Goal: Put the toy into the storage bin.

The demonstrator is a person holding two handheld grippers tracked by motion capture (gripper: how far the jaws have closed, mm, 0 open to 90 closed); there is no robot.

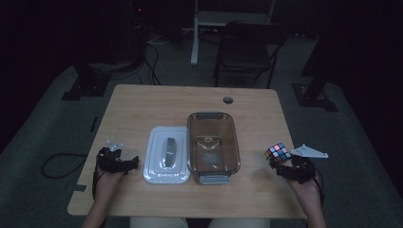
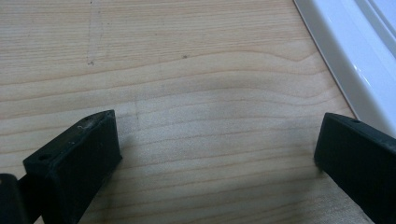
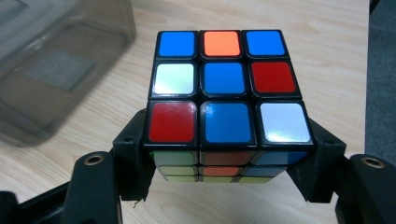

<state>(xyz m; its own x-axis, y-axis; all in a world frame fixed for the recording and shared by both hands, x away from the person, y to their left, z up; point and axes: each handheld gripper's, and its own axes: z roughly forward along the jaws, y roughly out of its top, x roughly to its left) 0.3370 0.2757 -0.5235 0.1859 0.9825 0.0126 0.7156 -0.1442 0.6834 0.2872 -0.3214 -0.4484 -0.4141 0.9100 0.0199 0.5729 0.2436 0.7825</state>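
Right gripper (image 1: 281,167) is clamping the puzzle cube (image 1: 278,152), jaws pressing on two opposite sides, cube sitting between the pads and projecting past them. In the right gripper view the cube (image 3: 226,93) is filling the gap between the jaws, its top face pointing at the camera: blue, orange, blue along the far row; white, blue, red in the middle; red, blue, white nearest. Lower side rows are showing green, orange, blue and yellow stickers, dimly. Cube appears to be lifted off the table (image 1: 142,104), though the dark high view makes that hard to confirm.

In the high view the cube is sitting at about 10 o'clock of the right hand (image 1: 309,190), at the table's right edge, with the clear container (image 1: 212,142) at its 9 o'clock, well apart. In the right gripper view the container's wall (image 3: 56,70) is lying at 10 o'clock of the cube.

Left gripper (image 1: 135,161) is resting low at the table's left side, jaws standing wide apart with nothing between them, bare wood (image 2: 196,140) under the gap. White lid (image 1: 166,155) is lying at its 3 o'clock, just beside; its rim (image 2: 345,60) is showing at 1 o'clock in the left gripper view. Lid is lying flat just left of the container.

No readable writing, brand or label on cube, lid or container.
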